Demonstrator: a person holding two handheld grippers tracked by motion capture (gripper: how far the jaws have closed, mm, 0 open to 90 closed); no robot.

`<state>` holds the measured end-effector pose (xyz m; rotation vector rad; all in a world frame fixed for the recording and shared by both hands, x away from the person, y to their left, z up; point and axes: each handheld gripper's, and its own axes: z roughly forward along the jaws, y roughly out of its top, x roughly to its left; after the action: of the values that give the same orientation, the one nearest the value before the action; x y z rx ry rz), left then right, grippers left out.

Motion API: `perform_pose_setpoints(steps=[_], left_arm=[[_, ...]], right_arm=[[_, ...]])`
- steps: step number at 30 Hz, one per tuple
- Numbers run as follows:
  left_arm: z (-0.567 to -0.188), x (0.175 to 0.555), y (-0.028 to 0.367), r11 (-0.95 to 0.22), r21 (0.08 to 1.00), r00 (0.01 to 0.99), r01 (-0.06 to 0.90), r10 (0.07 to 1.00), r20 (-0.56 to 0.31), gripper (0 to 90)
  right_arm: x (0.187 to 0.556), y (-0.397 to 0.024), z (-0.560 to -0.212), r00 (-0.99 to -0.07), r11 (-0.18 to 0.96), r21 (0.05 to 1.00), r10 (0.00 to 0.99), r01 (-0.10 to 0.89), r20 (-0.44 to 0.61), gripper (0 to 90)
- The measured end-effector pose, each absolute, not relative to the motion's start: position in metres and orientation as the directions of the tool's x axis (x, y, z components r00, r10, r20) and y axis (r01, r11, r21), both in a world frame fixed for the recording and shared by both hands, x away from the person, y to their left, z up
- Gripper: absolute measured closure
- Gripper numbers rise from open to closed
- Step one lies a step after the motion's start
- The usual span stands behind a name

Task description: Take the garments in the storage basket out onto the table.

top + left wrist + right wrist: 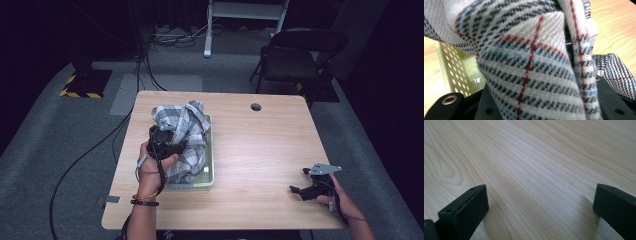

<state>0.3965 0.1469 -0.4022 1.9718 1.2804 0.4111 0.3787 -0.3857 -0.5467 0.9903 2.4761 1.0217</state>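
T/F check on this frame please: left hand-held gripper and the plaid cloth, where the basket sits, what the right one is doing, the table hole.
1. The left hand-held gripper is shut on the plaid cloth. True.
2. The cloth lies flat on the floor. False: it is bunched over the pale green perforated basket on the table.
3. The right hand-held gripper holds a corner of the cloth. False: its jaws stand open over bare wood, far from the cloth.
4. The table has a round hole near its far edge. True.
5. The basket sits on the table's right half. False: left half.
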Motion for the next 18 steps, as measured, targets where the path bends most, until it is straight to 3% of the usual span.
perform_pose_setpoints(steps=[18], left_arm=[[-0.375,0.38,0.114,-0.286,0.763,0.524,0.58,0.848,-0.081,55.7]], right_arm=[[0.379,-0.386,-0.547,-0.724,0.514,0.706,0.689,0.488,-0.002,0.0]])
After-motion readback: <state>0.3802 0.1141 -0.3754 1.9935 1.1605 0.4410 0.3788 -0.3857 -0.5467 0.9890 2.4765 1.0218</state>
